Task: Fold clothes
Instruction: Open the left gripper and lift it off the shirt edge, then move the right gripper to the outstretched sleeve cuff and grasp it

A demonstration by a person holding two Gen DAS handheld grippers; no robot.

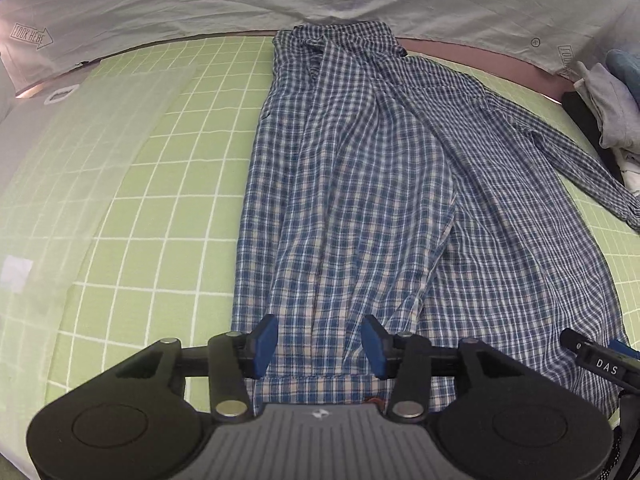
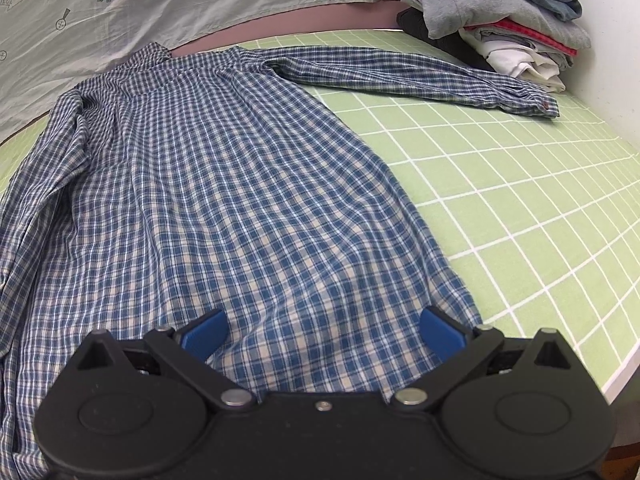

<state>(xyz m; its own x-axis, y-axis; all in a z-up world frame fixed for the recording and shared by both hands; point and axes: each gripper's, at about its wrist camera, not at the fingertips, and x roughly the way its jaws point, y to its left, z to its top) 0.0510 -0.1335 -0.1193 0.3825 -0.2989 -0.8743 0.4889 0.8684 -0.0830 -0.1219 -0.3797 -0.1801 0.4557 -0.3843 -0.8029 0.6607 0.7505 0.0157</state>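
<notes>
- Bottom centre of the left wrist view: the left gripper (image 1: 319,345) hangs over the near hem of the plaid shirt (image 1: 360,184), its blue pads parted and clamping nothing; cloth shows in the gap between them.
- Bottom centre of the right wrist view: the right gripper (image 2: 322,334) has its jaws spread wide and released, above the shirt's lower edge.
- Middle of both frames: the shirt lies on the green grid mat (image 2: 520,184), one side folded inward, one sleeve (image 2: 420,76) stretched toward the upper right.
- Upper right: a stack of folded clothes (image 2: 504,20) just beyond the cuff.
- Top: a pale printed sheet (image 1: 200,4).
</notes>
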